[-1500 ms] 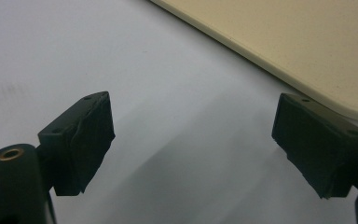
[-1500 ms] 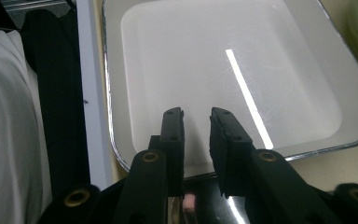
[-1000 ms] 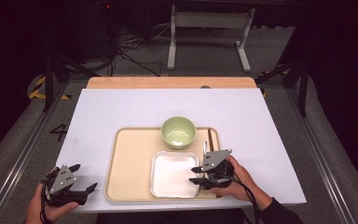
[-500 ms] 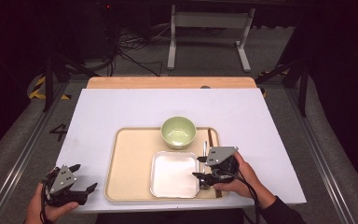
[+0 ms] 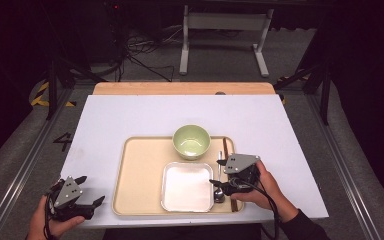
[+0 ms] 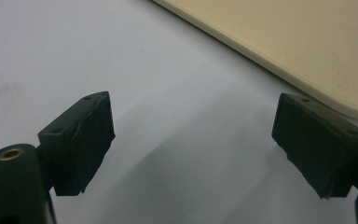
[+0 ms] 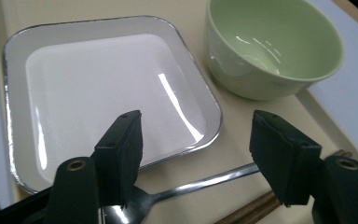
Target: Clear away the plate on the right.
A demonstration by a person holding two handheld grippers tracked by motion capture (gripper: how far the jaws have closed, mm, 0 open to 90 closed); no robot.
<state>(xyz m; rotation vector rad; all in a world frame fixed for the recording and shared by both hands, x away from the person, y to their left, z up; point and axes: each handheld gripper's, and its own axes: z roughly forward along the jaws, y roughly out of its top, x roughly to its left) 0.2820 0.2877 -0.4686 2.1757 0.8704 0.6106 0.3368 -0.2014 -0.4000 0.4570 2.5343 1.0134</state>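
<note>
- The desk (image 5: 130, 115) has a pale lilac-white top, with a wooden strip along its far edge
- A beige tray (image 5: 142, 172) sits on the near middle of the desk; its corner also shows in the left gripper view (image 6: 307, 42)
- A white square plate (image 5: 187, 186) lies in the near right part of the tray, its rim thin and dark (image 7: 98, 93)
- A pale green bowl (image 5: 191, 140) stands upright just beyond the plate, near it, in the far part of the tray (image 7: 275, 46)
- The right claw (image 5: 220, 177) is held over the tray's right strip, just right of the plate; its jaws stand apart and have just been opening, and in the right gripper view (image 7: 200, 154) the pads press on nothing
- The left claw (image 5: 92, 192) rests low over the bare desk, left of the tray and well apart from the dishes; its jaws are wide apart with nothing between them (image 6: 191, 149)
- A metal spoon (image 5: 219, 192) lies on the tray between the plate and the tray's right rim; its handle (image 7: 205, 182) runs across the gap under the right claw's jaws, its bowl end beneath the left-hand jaw
- Brown chopsticks (image 5: 226, 150) lie along the tray's right edge, just beside the spoon; one end shows at the bottom of the right gripper view (image 7: 251, 210)
</note>
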